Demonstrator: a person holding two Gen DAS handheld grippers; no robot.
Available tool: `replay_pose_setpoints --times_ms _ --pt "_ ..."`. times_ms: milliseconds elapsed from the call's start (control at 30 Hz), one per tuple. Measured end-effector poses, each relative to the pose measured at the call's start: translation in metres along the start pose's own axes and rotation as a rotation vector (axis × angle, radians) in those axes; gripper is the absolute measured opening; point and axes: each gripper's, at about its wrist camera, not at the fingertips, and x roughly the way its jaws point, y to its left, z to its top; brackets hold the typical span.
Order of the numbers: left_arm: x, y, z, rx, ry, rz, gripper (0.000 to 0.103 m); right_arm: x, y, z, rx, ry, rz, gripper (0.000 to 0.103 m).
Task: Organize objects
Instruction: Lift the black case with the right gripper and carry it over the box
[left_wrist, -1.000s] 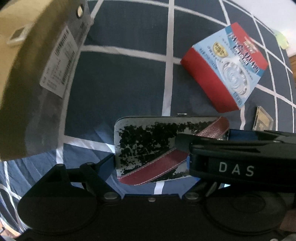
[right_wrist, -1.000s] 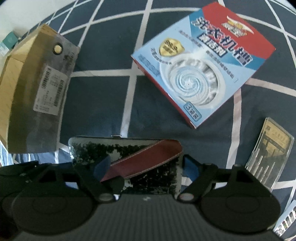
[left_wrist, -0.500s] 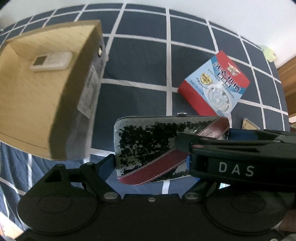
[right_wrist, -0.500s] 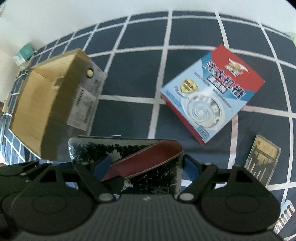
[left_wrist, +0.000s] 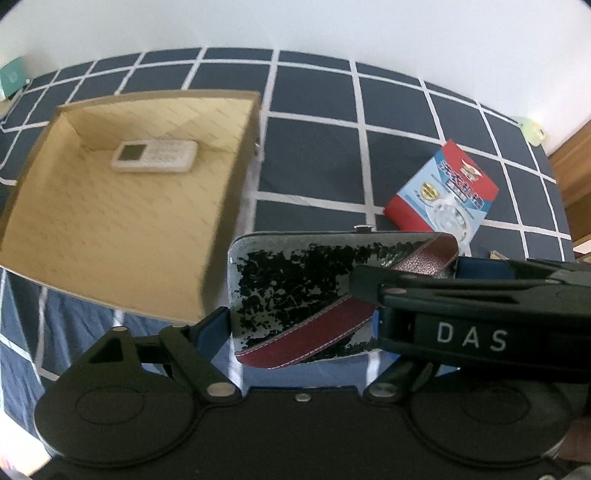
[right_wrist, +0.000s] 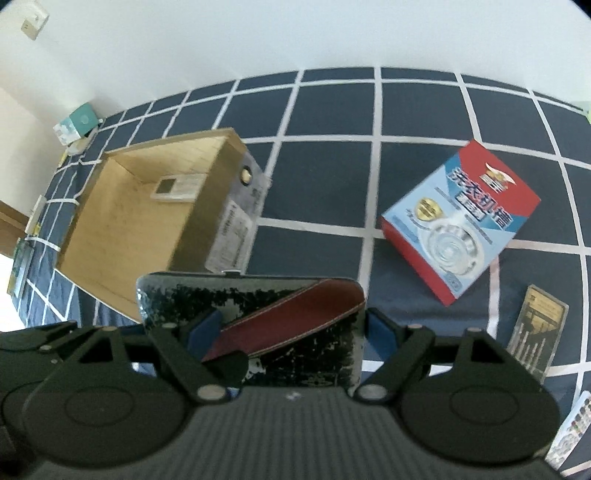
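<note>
A speckled case (left_wrist: 295, 291) with a red strap is clamped from both sides: the left gripper (left_wrist: 301, 325) is clenched on its short ends, and the right gripper (right_wrist: 291, 328) is likewise closed on it, blue pads pressed to the edges. In the left view the right gripper's arm is seen crossing over the case's right end. The case is held in the air, clear of the checked cloth (left_wrist: 314, 155), with its clasp edge pointing away.

Beyond it and to the left an open cardboard box (left_wrist: 110, 229) stands on the cloth, with a small white remote (left_wrist: 155, 157) lying near its far wall. Farther right a red and blue packet (right_wrist: 458, 225) lies flat, and a clear bit set (right_wrist: 537, 332) sits near the right edge.

The step in hand is judged to be carrying the case to the box. Both grips should be kept matched so the case is not twisted or dropped. The near rim should be cleared before lowering, and the bare floor in front of the remote should be aimed for. Release is best made low and by both grippers together.
</note>
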Motion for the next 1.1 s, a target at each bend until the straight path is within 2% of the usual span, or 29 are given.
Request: replay_pose_setpoints --times_ms 300,733,1100 --pt "-0.024 0.06 0.014 0.03 -0.039 -0.001 0.081 0.003 0.065 0.011 0.015 -0.054 -0.007 0.084" --pt "-0.033 0.161 0.025 0.088 -0.04 0.012 0.081 0.043 0.163 0.015 0.075 -0.088 0.005 0.084" --pt "-0.018 0.214 0.04 0.065 -0.008 -0.023 0.081 0.075 0.21 0.029 0.071 -0.055 -0.027 0.084"
